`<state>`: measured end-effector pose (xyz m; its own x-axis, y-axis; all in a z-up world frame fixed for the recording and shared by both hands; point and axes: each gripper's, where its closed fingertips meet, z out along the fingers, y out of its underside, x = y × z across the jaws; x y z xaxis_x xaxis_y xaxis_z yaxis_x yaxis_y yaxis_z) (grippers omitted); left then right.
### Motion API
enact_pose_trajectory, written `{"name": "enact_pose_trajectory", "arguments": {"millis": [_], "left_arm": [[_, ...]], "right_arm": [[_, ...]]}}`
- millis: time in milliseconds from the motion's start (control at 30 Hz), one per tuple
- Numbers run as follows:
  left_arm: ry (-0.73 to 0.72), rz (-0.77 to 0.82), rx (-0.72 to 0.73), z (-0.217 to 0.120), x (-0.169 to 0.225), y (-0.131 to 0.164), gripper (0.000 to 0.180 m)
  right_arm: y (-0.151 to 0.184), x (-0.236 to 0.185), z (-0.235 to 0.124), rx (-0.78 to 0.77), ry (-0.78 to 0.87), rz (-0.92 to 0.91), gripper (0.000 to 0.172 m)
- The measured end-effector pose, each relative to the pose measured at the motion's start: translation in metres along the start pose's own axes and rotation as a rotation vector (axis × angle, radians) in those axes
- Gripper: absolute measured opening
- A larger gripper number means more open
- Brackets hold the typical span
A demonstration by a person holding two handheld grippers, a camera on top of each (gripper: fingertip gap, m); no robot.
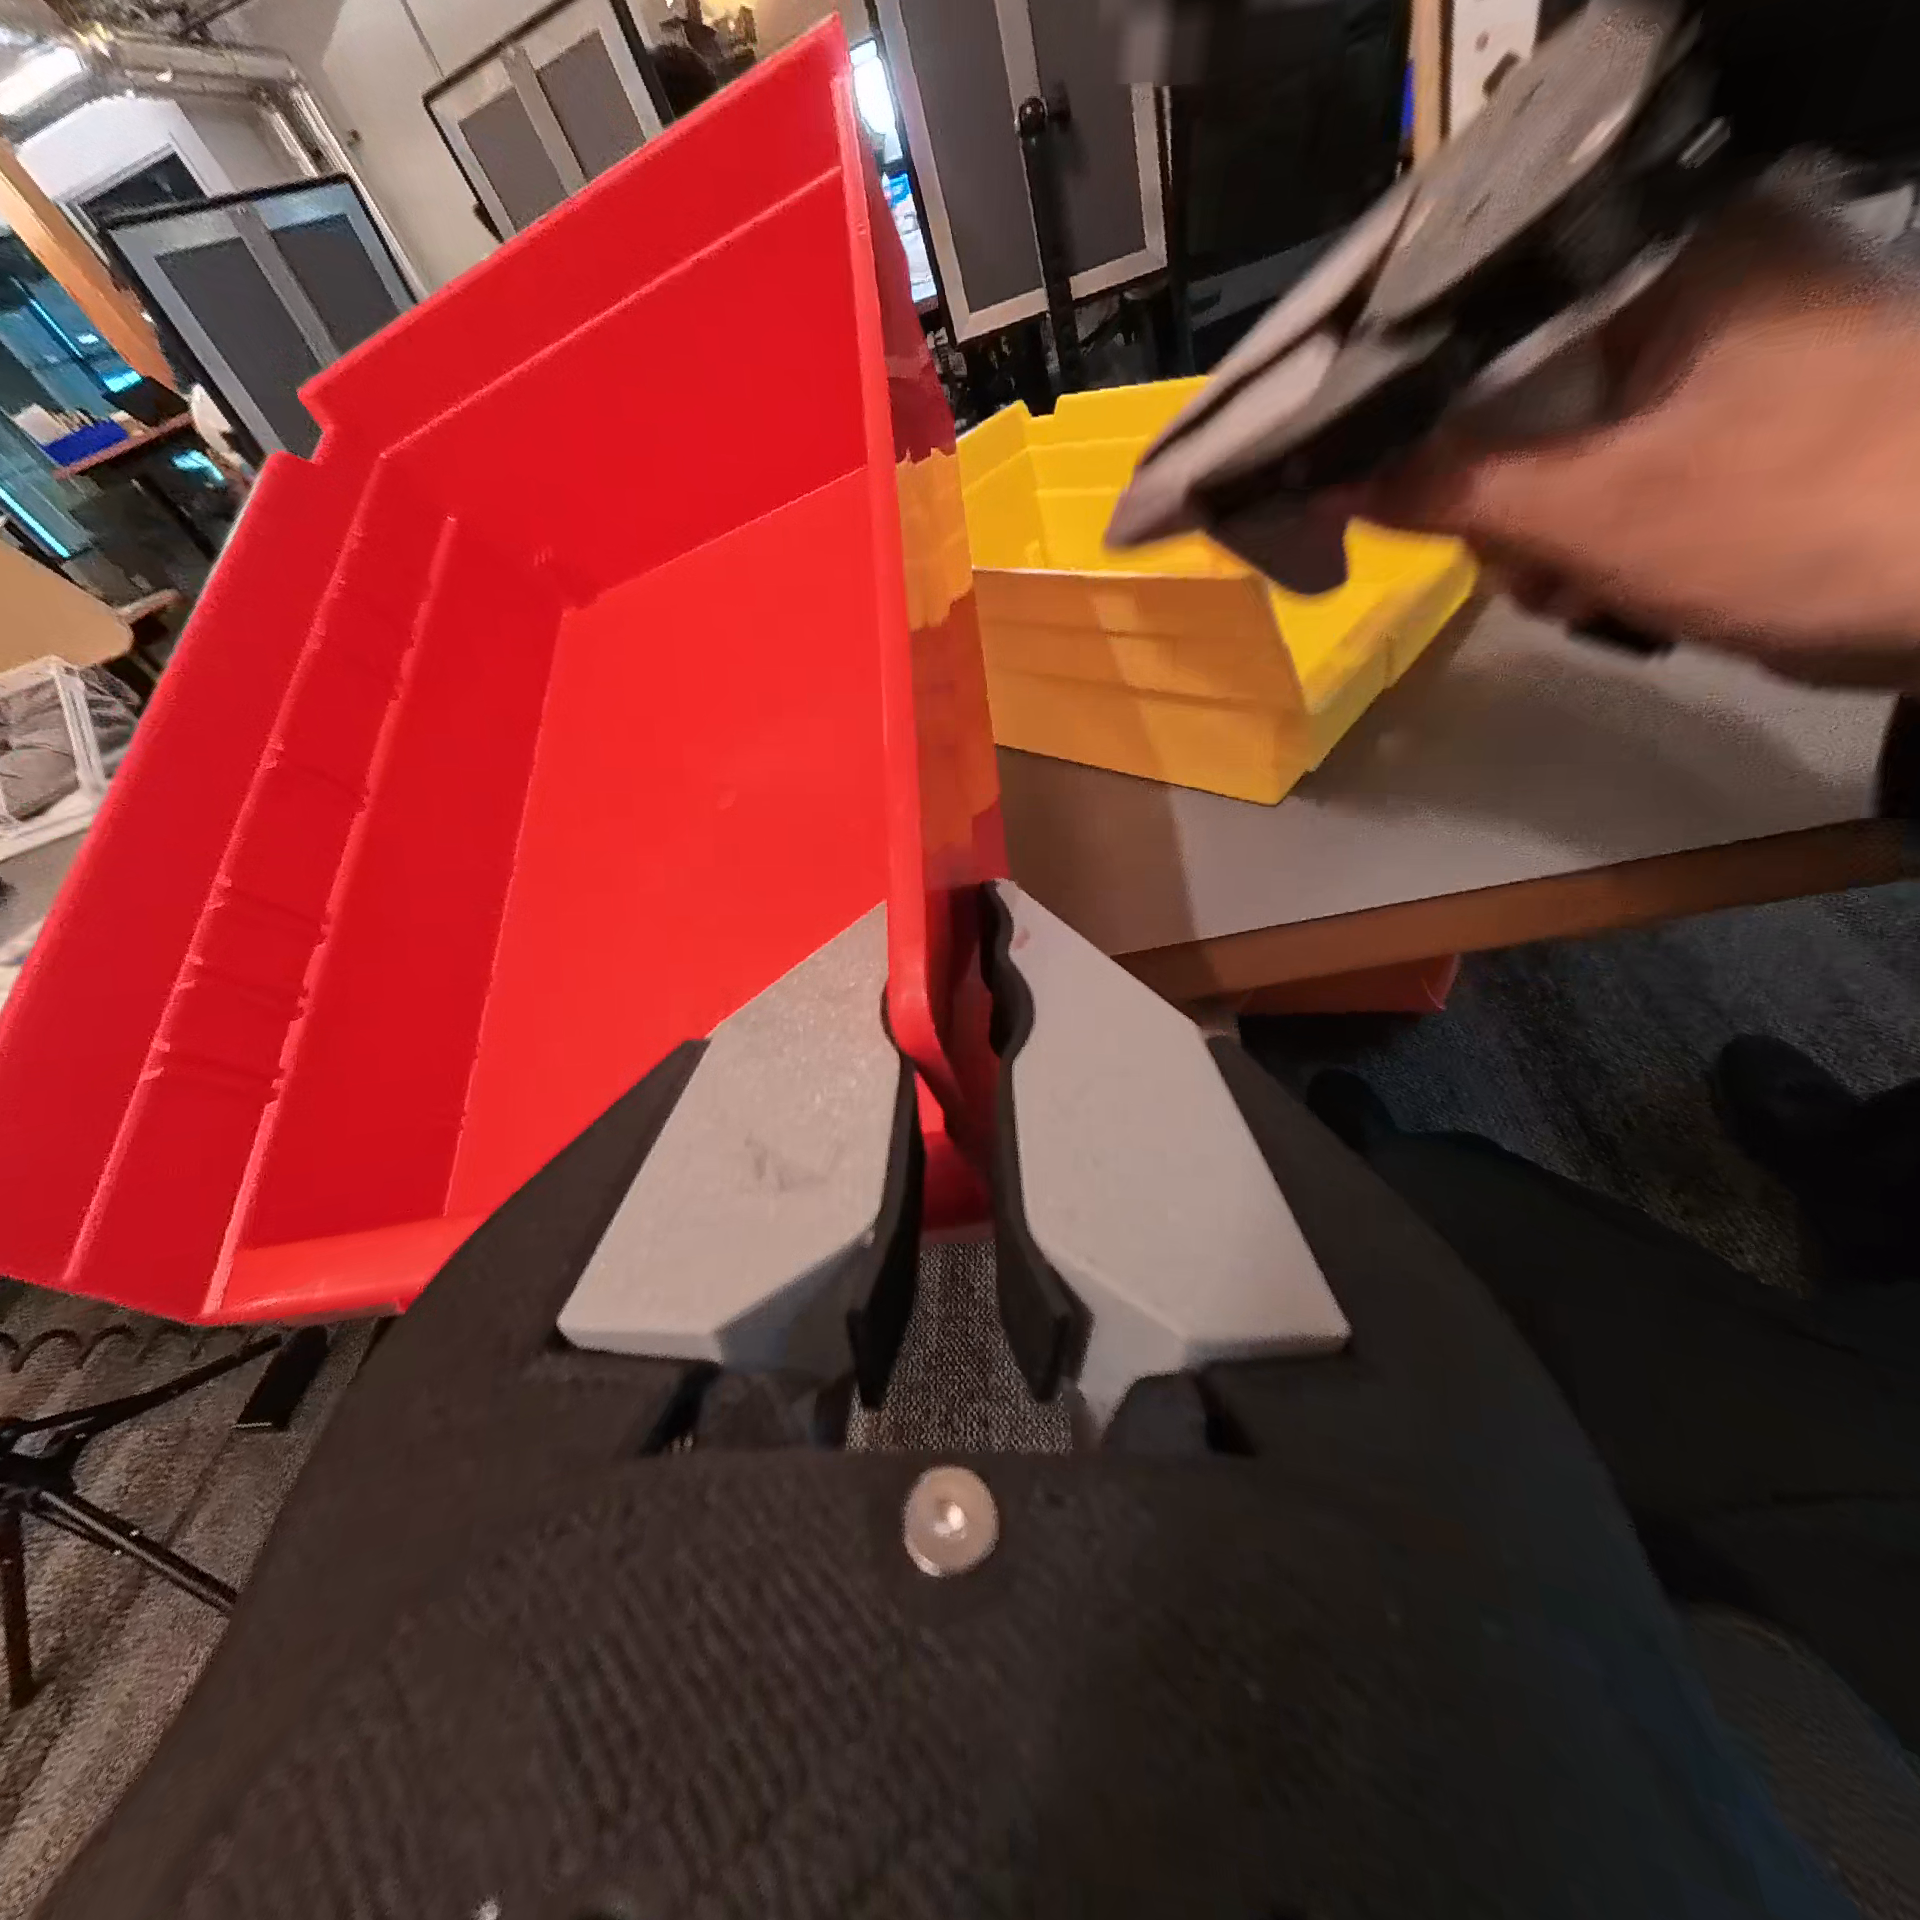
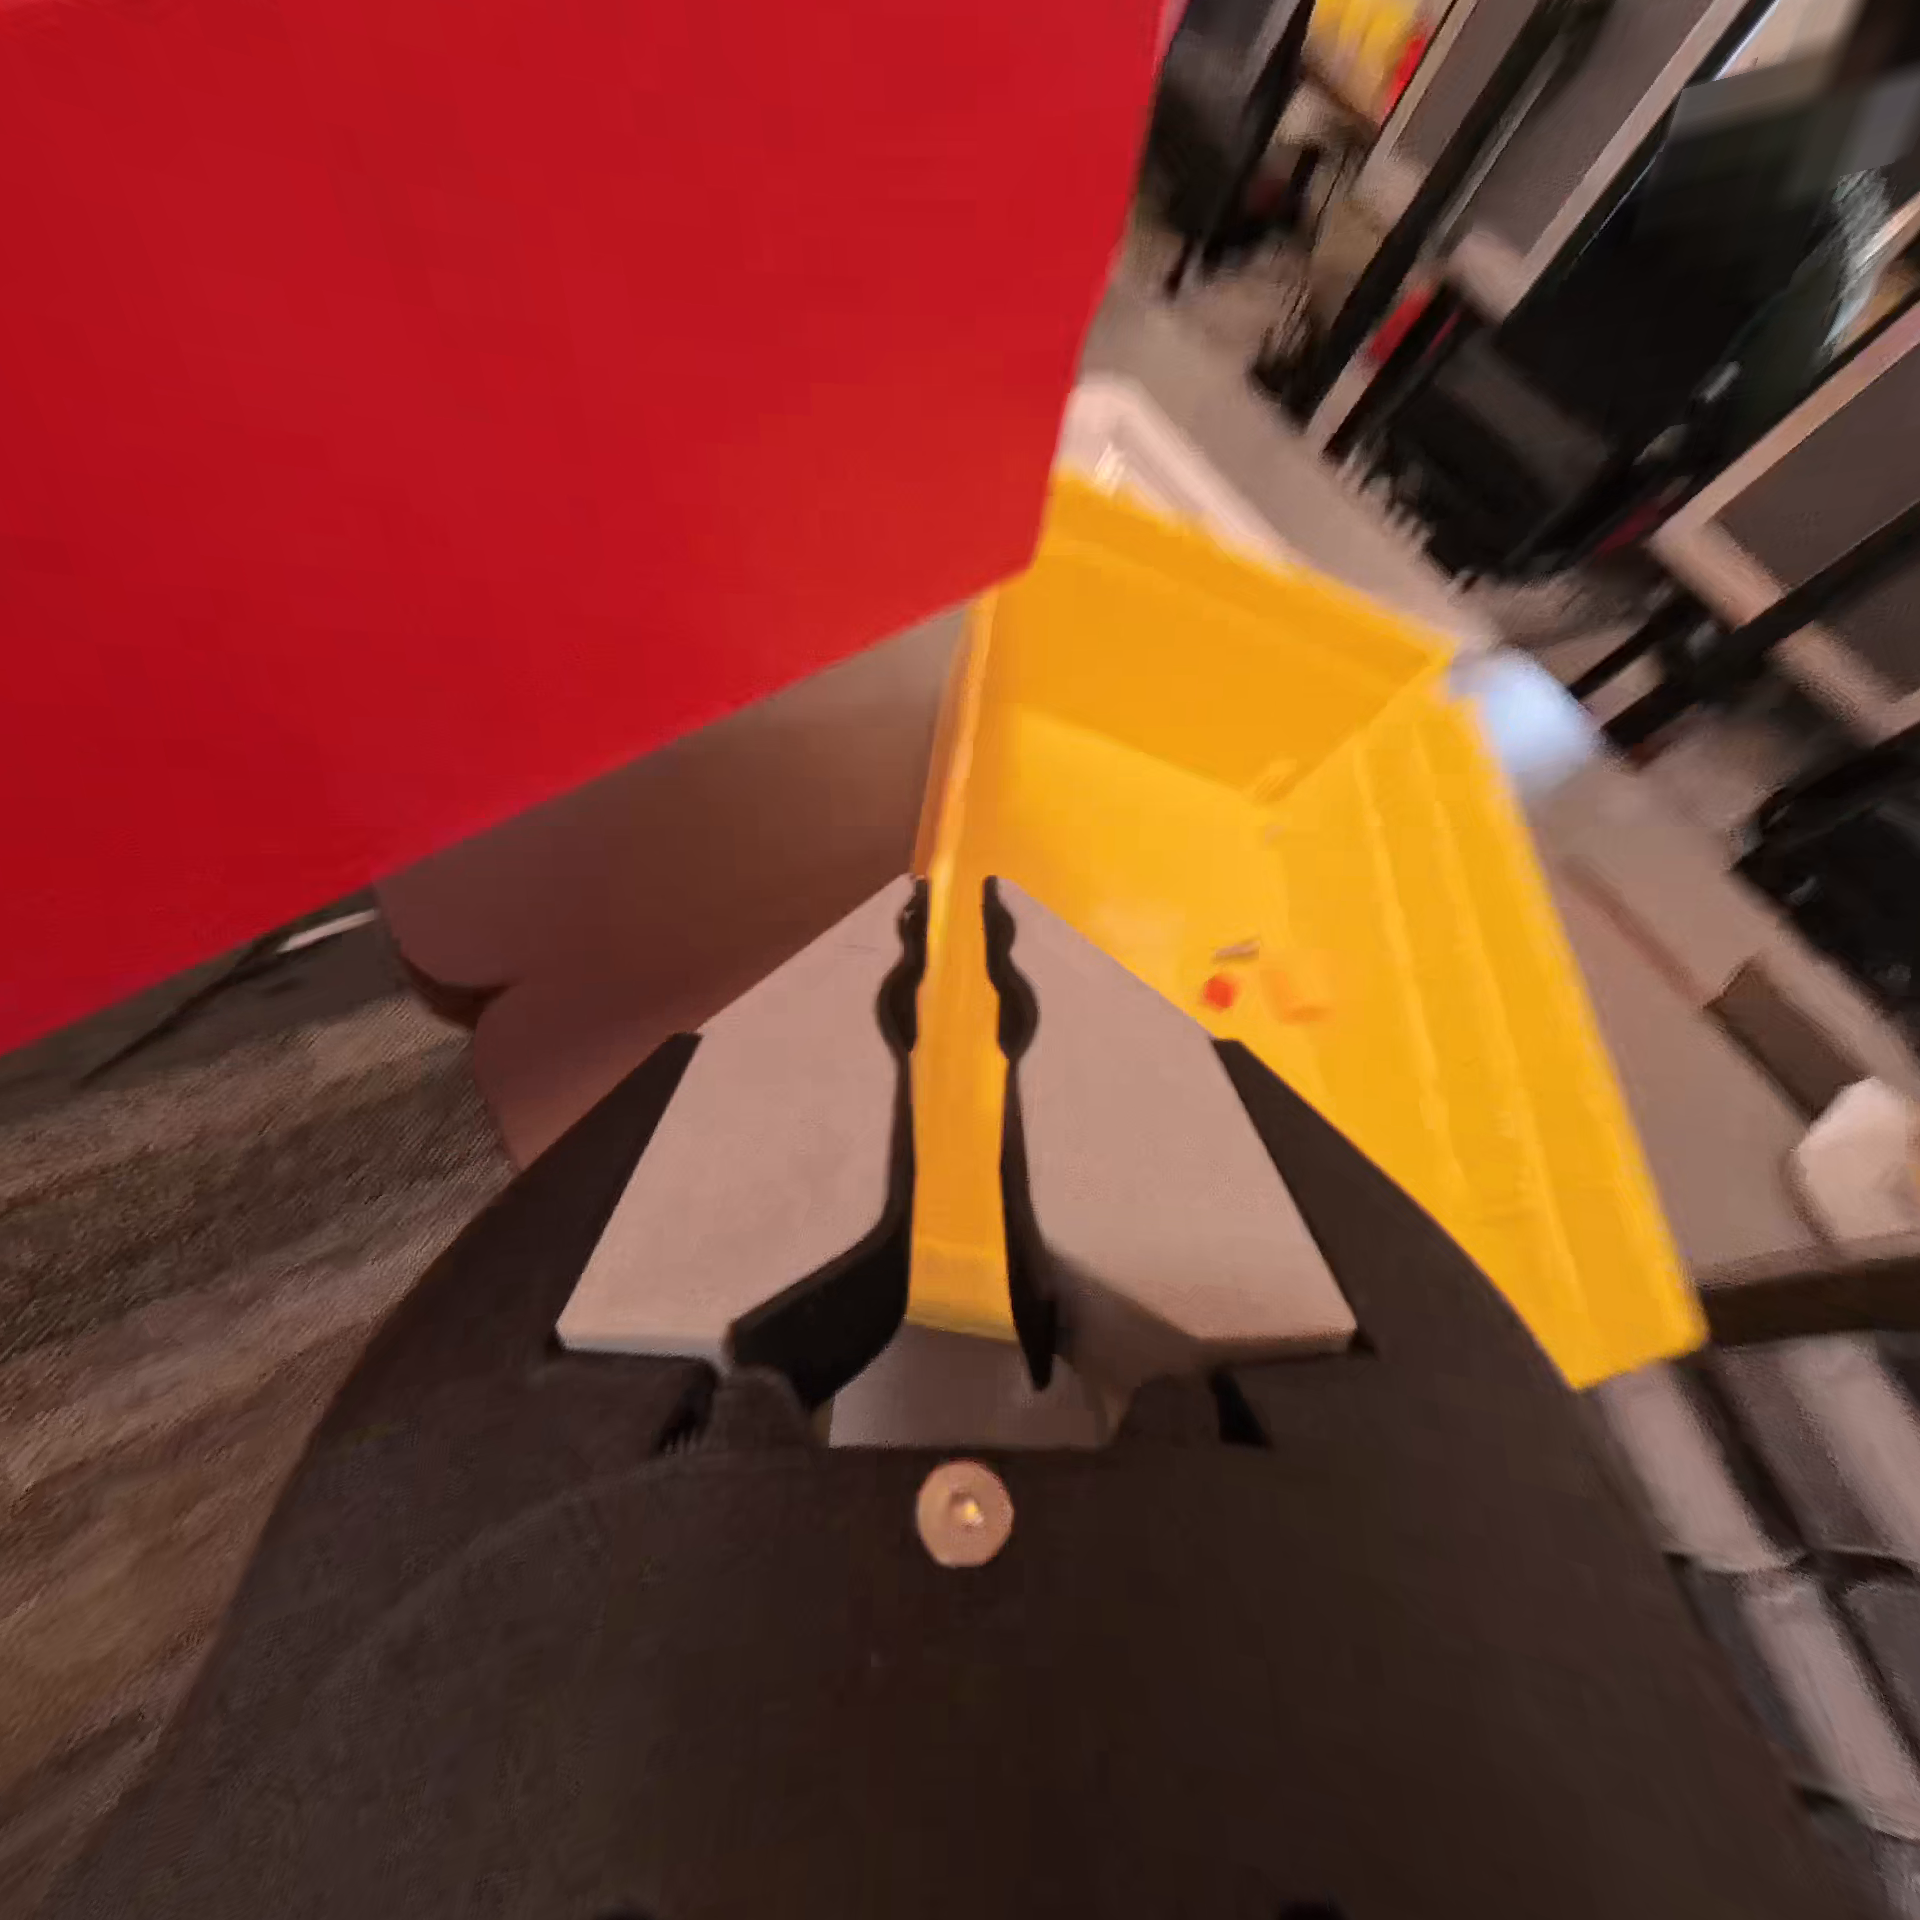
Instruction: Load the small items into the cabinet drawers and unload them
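**Red drawer lifted clear, yellow drawer being let go on the counter**

Office clutter of dark partitions, metal frames and grey carpet filled the background behind a grey counter [image 1: 1455,821] with a wooden edge.

Left hand-held gripper [image 1: 951,997] pinched the side wall of the red drawer [image 1: 623,779], one grey finger inside the drawer and the other outside, the wall clamped between the pads. That drawer hung tilted in the air, off the counter's near edge, and its ribbed, stepped interior showed nothing in it.

Right hand-held gripper [image 2: 954,904] straddled the near wall of the yellow drawer [image 2: 1247,831]; the left pad lay against the plastic, while a thin sliver of yellow showed beside the right one, so it read as barely parted rather than clamped. The left view showed this gripper and the hand carrying it blurred above the yellow drawer [image 1: 1195,665], which rested on the counter well back from the edge.

Small items [image 2: 1257,987], one red, one orange and a pale sliver, lay smeared on the yellow drawer's floor. Judging by that, the red drawer looked unloaded and the yellow one loaded; no cabinet was in view, so returning both drawers seemed still to come.
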<state>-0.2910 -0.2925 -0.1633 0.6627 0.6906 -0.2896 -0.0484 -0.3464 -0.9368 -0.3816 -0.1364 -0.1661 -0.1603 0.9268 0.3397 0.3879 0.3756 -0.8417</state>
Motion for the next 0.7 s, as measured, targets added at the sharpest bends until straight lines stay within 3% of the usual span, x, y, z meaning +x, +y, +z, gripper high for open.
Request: {"name": "enact_pose_trajectory", "arguments": {"millis": [100,233,400,567,700], "left_arm": [[0.002,-0.008,-0.005,-0.003,-0.003,0.009,0.005],[-0.011,-0.028,-0.022,-0.006,-0.008,0.022,0.004],[-0.015,-0.049,-0.046,0.001,-0.009,0.033,0.004],[0.019,-0.053,-0.065,0.009,0.001,0.036,0.004],[0.043,-0.057,-0.067,0.011,0.007,0.035,0.005]], "right_arm": [[-0.039,0.056,-0.038,0.174,0.182,-0.064,0.0],[-0.046,0.163,-0.044,0.109,0.333,-0.044,0.0],[0.015,0.248,0.004,-0.422,0.406,-0.247,0.0],[0.047,0.28,0.012,-0.771,0.55,-0.583,0.0],[0.078,0.287,-0.002,-1.005,0.538,-0.591,0.0]]}}
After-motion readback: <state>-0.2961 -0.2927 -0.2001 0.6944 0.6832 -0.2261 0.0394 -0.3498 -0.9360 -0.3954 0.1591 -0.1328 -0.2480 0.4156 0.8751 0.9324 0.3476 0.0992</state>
